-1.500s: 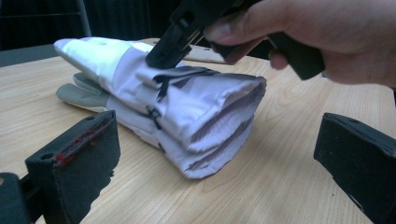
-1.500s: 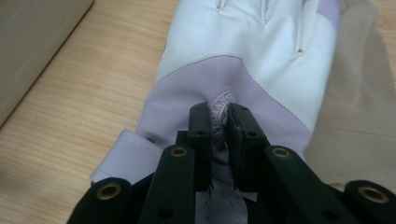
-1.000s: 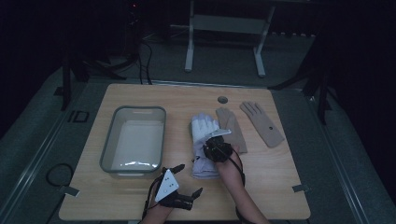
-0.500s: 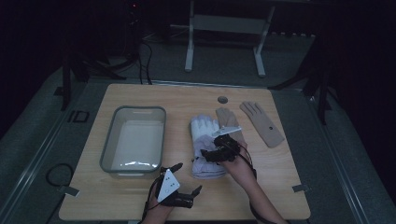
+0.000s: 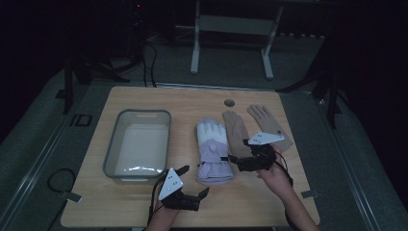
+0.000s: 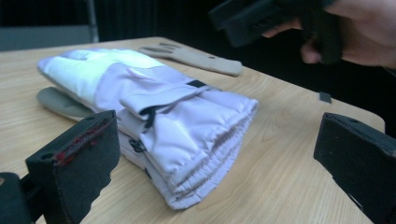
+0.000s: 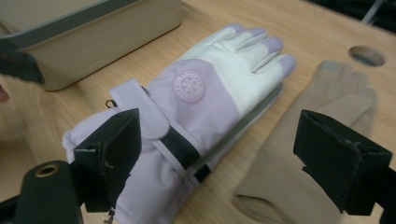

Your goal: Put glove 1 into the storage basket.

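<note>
On the wooden table (image 5: 192, 98) lie one grey tub (image 5: 138, 144), one padded lilac-and-white ski glove (image 5: 211, 150) and two flat tan gloves (image 5: 236, 130) (image 5: 267, 126). The ski glove lies palm-down mid-table, cuff toward the person, a round badge on its back and a dark strap at the wrist. The left gripper (image 5: 191, 182) sits just left of its cuff, jaws spread and empty. The right gripper (image 5: 235, 161) hangs just right of the cuff, jaws likewise spread.

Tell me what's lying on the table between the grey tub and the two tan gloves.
A padded lilac and white ski glove lies between the grey tub and the tan gloves, fingers pointing away from the person. The high view shows it.
</note>
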Tool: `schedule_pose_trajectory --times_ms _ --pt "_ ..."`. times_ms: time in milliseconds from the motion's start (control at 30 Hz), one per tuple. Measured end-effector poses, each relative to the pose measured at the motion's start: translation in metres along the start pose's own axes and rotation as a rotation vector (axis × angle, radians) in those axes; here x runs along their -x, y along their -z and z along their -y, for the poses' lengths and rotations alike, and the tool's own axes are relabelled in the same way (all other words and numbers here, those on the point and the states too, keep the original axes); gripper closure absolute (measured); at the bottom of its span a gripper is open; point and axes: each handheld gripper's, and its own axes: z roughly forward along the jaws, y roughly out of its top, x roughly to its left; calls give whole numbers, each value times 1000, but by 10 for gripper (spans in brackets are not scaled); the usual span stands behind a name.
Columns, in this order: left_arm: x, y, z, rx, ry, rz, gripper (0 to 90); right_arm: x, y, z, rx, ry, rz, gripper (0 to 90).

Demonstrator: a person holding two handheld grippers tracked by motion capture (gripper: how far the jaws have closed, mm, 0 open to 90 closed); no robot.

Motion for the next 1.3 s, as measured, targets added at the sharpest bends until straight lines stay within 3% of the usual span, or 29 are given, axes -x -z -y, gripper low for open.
schedule_pose_trajectory --times_ms 67,100,233,300,367,400,467,567,633,767,833,967,1133,1300 --pt "-1 -1 -6 0 2 0 5 1 2 1 9 -7 -3 166" --pt "-2 -3 -13 -28 1 -21 5 3 5 1 28 -47 -13 150" --pt "-7 -11 -30 -78 63 -14 5 6 3 -1 30 -114 -21 121" --pt "-9 -16 -37 -95 84 -14 5 6 0 -3 27 -114 -29 116" --pt "-10 -22 -43 -107 86 -16 5 7 -3 -5 25 -124 -32 167" --pt "-10 -26 -46 -121 81 -19 5 8 -5 -5 20 -129 -48 222" --pt "-11 -34 -51 -154 72 -42 5 10 -10 -7 11 -137 -23 376" --pt "-7 -45 -54 -208 44 -86 6 16 -17 -7 21 -195 -44 524" --pt "-3 -48 -54 -221 29 -108 142 20 -23 -7 13 -241 -64 551" --pt "-1 -53 -52 -269 19 -172 217 23 -35 -4 -7 -308 -80 524" --pt "-5 -54 -49 -282 62 -189 276 23 -40 -1 -17 -331 -73 489" --pt "-17 -60 -34 -344 183 -202 285 25 -52 11 -40 -390 -92 463" --pt "-28 -65 -15 -402 307 -143 281 30 -64 24 -66 -461 -140 463" --pt "-37 -72 -8 -458 344 -78 285 30 -74 31 -127 -459 -155 473"
